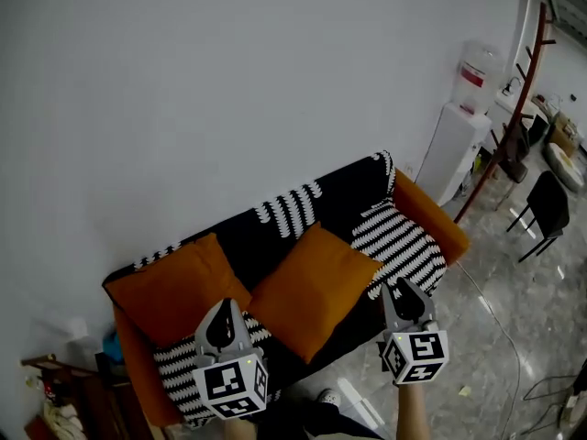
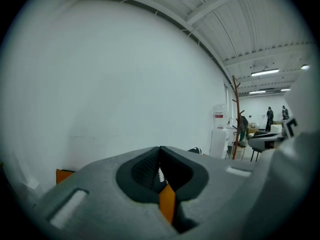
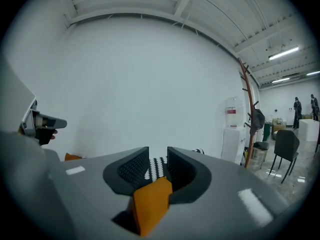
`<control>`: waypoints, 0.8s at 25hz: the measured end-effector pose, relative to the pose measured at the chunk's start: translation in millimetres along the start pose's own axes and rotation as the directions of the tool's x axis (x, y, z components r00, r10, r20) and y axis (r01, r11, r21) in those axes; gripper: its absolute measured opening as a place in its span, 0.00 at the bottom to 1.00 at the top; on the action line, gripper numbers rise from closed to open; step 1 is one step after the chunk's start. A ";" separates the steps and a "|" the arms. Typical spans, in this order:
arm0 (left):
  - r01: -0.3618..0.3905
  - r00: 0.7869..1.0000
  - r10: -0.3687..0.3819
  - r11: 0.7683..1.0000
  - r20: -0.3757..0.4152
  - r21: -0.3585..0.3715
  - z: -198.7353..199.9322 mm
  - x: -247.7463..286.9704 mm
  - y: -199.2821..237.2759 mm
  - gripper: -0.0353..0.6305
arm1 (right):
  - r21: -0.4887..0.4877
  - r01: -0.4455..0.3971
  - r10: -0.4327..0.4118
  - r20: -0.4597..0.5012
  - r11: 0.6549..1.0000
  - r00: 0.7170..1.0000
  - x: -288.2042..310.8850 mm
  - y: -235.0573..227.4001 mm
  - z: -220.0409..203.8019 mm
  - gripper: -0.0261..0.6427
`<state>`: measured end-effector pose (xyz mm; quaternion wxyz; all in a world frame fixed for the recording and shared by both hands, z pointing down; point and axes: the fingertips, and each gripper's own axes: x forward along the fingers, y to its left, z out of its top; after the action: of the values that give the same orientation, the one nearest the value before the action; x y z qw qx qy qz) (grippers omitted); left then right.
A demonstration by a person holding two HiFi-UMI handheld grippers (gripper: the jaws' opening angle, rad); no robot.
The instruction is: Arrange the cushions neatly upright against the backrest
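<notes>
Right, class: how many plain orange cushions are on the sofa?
2. The left orange cushion sits at the left end of the sofa; the middle orange cushion lies mid-seat, tilted. No other shows, though part of the seat is hidden.

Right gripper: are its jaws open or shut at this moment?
Open. The right gripper has its jaws apart; a striped cushion and an orange cushion show through the gap, and nothing is clamped.

The right gripper point(image 3: 158, 156) holds its grey ribbed jaws apart (nothing pinched). Through the gap shows a plain orange fabric cushion point(image 3: 150, 204), with a black-and-white striped cushion point(image 3: 158, 167) beyond it. Behind rises a white wall point(image 3: 150, 84). At right stand a white water dispenser point(image 3: 231, 139) and a brown wooden coat stand point(image 3: 248, 109).
</notes>
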<state>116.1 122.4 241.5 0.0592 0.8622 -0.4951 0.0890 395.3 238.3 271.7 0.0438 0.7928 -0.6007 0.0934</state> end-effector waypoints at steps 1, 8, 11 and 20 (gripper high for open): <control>-0.004 1.000 0.004 1.000 -0.006 0.002 -1.0 2.0 -4.7 0.06 | 0.007 -0.001 0.001 -0.003 1.000 1.000 1.3 -5.5 -1.8 0.23; -0.004 0.999 0.004 1.000 -0.046 -0.008 -12.0 32.7 -27.2 0.06 | 0.050 -0.024 0.026 -0.033 0.998 0.999 23.1 -26.8 -19.6 0.23; 0.006 0.998 -0.007 1.000 -0.063 -0.018 -18.8 51.4 -38.6 0.06 | 0.053 -0.029 0.032 -0.046 0.998 0.998 36.9 -35.5 -24.3 0.23; 0.022 0.995 -0.025 0.999 -0.096 -0.040 -29.1 132.0 -54.7 0.06 | 0.028 -0.051 0.053 -0.079 0.998 0.995 119.4 -60.6 -24.8 0.23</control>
<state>225.8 44.2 297.2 0.1010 0.8614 -0.4831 0.1199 482.3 146.6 322.6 0.0553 0.7731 -0.6175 0.1339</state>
